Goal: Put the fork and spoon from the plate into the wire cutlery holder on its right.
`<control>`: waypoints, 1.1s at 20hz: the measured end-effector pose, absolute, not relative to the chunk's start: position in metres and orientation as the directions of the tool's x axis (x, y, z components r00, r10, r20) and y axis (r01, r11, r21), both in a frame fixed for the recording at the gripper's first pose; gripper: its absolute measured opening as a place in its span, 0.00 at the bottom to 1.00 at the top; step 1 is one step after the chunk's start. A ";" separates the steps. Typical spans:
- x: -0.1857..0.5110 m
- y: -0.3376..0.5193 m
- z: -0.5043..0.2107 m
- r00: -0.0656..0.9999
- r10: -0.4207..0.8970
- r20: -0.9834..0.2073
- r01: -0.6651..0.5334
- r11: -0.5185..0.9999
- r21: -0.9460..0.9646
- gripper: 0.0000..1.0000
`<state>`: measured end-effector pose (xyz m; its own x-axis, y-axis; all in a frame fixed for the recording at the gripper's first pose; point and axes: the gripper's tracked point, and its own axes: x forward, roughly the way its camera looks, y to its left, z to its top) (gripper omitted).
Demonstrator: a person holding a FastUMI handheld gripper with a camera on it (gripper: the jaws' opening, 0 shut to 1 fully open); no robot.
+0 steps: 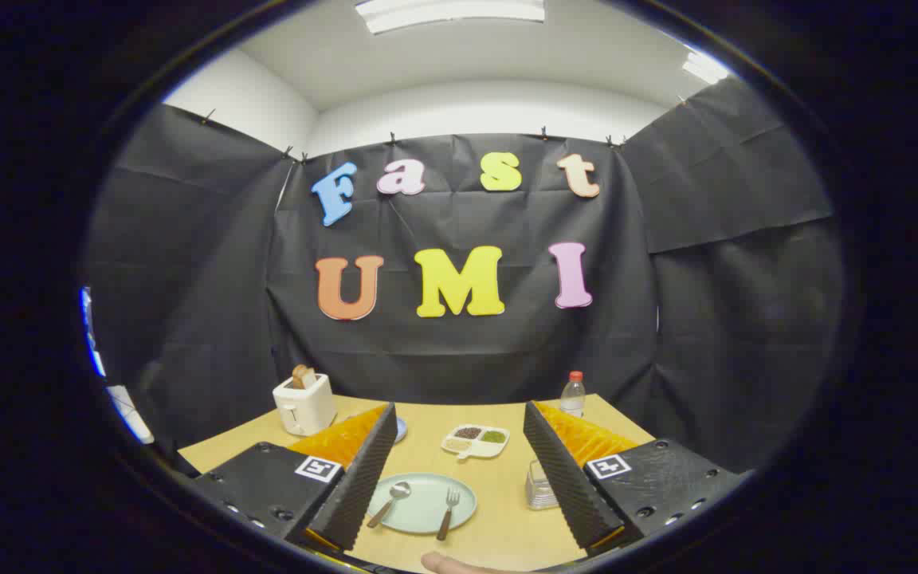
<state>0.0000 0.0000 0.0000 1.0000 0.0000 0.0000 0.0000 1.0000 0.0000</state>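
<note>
Your gripper (459,478) hangs above the near side of the wooden table (507,526) with its two fingers (363,478) spread wide apart and grasping nothing. Between them lies the pale green plate (427,514), and on it the spoon (391,501) rests toward the left finger with its bowl pointing away from you, while the fork (449,512) lies just beside it on the right, tines also pointing away; the two are near each other but apart. The wire cutlery holder (540,488) stands on the table to the right of the plate, close against the inner face of your right finger (part of it is hidden behind that finger). Beyond the plate sits a small white divided dish (476,441) with dark and green fillings. Farther back on the left you have a white toaster (304,405) with a slice of bread (303,376) standing in it, and on the right, a clear bottle (573,396) with a red cap near the table's far edge.
</note>
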 end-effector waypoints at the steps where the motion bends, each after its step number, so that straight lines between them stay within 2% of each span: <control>1: 0.000 -0.002 -0.002 1.000 -0.011 -0.008 0.011 1.000 -0.006 0.95; 7: 0.008 -0.012 -0.003 0.999 -0.051 -0.005 0.051 0.999 -0.010 0.95; 14: 0.019 -0.004 -0.013 0.999 -0.007 -0.033 0.008 0.999 0.034 0.96; 22: 0.040 0.008 -0.038 0.995 -0.019 -0.100 0.019 1.000 0.000 0.95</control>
<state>0.0397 0.0076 -0.0379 0.9948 -0.0187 -0.1001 0.0188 0.9998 -0.0002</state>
